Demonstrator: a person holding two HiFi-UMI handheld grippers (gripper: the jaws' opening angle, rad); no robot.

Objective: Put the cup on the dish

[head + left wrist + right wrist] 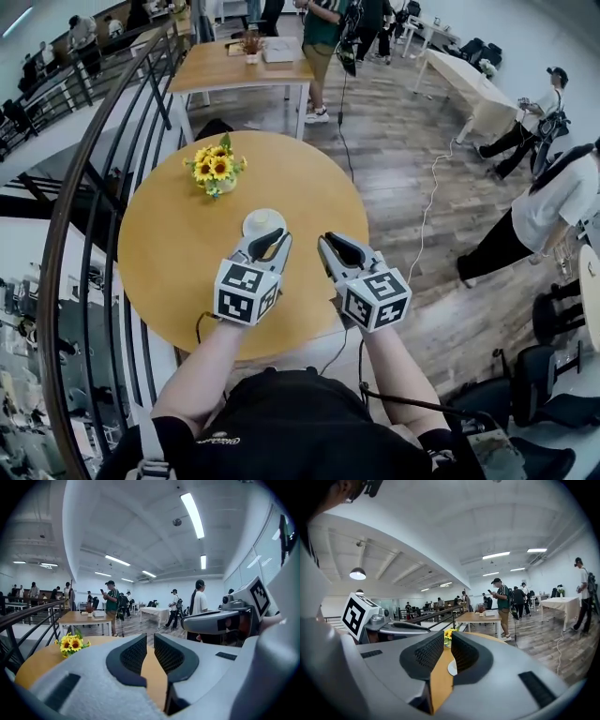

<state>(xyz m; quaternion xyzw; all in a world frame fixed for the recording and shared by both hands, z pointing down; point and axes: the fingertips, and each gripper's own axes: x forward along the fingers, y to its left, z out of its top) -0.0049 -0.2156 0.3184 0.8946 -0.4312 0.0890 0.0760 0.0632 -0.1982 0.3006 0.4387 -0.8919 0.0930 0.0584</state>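
Observation:
A white round dish lies near the middle of the round yellow table; from above I cannot tell a cup apart from it. My left gripper hovers just in front of the dish, jaws shut, nothing between them. In the left gripper view the left gripper shows only table between its pads. My right gripper is beside it to the right, shut and empty. In the right gripper view the right gripper has a sliver of the dish showing past its pads.
A pot of sunflowers stands behind the dish toward the table's far left. A dark metal railing curves along the left side. A rectangular wooden table and several people stand farther off on the wooden floor.

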